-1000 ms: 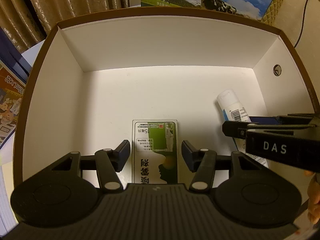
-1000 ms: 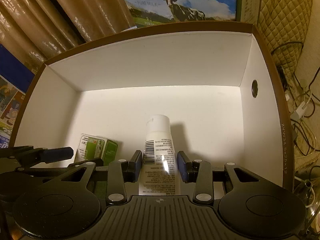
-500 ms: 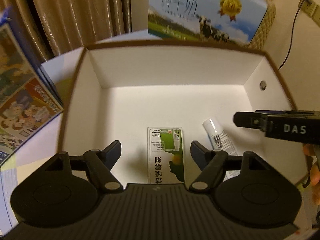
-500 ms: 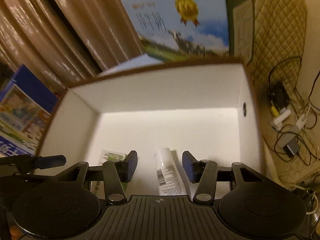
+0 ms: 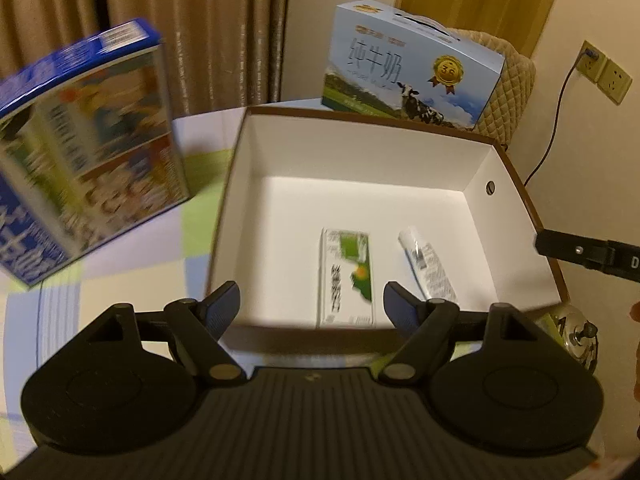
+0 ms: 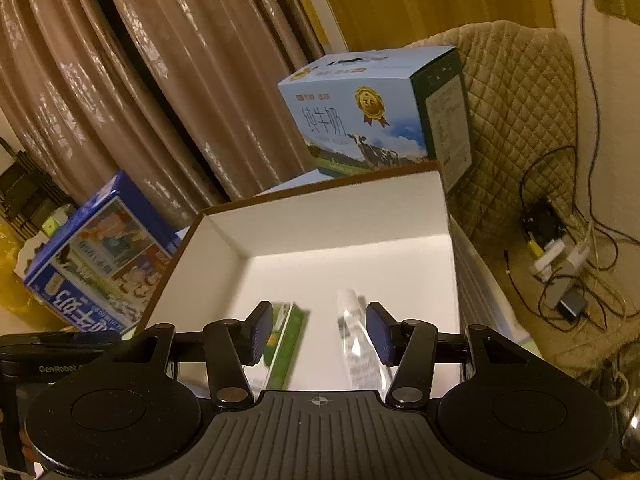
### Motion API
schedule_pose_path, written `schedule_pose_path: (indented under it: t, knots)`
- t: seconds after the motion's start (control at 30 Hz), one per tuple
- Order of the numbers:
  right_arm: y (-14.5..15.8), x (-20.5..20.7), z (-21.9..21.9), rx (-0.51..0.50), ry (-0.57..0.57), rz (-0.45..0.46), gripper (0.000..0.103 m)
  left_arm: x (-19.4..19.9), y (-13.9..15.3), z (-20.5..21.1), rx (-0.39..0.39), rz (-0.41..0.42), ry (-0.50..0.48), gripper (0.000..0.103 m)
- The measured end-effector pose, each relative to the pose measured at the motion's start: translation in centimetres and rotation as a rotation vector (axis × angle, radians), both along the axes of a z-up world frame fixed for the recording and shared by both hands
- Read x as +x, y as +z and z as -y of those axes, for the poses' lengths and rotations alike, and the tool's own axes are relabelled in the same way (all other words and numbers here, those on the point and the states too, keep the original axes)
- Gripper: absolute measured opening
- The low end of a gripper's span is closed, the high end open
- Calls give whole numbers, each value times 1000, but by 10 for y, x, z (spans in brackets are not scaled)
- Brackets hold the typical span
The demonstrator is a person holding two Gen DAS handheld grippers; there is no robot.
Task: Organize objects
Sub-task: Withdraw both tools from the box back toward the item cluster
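A brown box with a white inside [image 5: 476, 184] [image 6: 224, 256] holds two things lying flat. One is a small green and white carton [image 5: 346, 276] [image 6: 286, 340], left of centre. The other is a white tube [image 5: 426, 266] [image 6: 356, 336], to its right. My left gripper [image 5: 312, 302] hangs open above the box's near edge, with nothing between its fingers. My right gripper [image 6: 316, 332] is open too, raised over the near part of the box, and also shows at the right edge of the left wrist view [image 5: 588, 254].
A pale blue milk case [image 5: 408, 80] [image 6: 372, 116] stands behind the box. A large blue printed carton [image 5: 80, 148] [image 6: 100, 256] stands to its left on a chequered cloth [image 5: 120, 264]. Curtains hang behind. Cables and a power strip [image 6: 560, 256] lie on the floor at the right.
Both grippers have let go of the carton and the tube, opened wider, and pulled up and back out of the box. The two things stay on the box floor.
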State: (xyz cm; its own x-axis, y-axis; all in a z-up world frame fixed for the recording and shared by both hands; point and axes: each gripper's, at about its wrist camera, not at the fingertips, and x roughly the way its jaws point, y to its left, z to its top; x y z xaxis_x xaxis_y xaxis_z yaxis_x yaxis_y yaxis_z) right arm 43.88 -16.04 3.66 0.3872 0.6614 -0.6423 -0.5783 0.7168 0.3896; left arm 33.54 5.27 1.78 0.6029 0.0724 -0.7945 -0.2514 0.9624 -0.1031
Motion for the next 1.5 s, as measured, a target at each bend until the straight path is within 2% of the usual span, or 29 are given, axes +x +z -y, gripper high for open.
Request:
schedule_pose_path:
  t: [0.33, 0.83, 1.13, 1.5]
  knots:
    - [7, -51, 31, 14, -28, -12, 49, -70, 6, -3, -26, -6, 49, 75]
    - [11, -110, 47, -13, -34, -12, 49, -129, 11, 5, -35, 1, 32, 75]
    - [-1, -138, 56, -54, -48, -40, 49, -161, -3, -4, -57, -36, 44, 75]
    - [-25, -163, 65, -111, -60, -101, 49, -190, -31, 3, -86, -76, -17, 75]
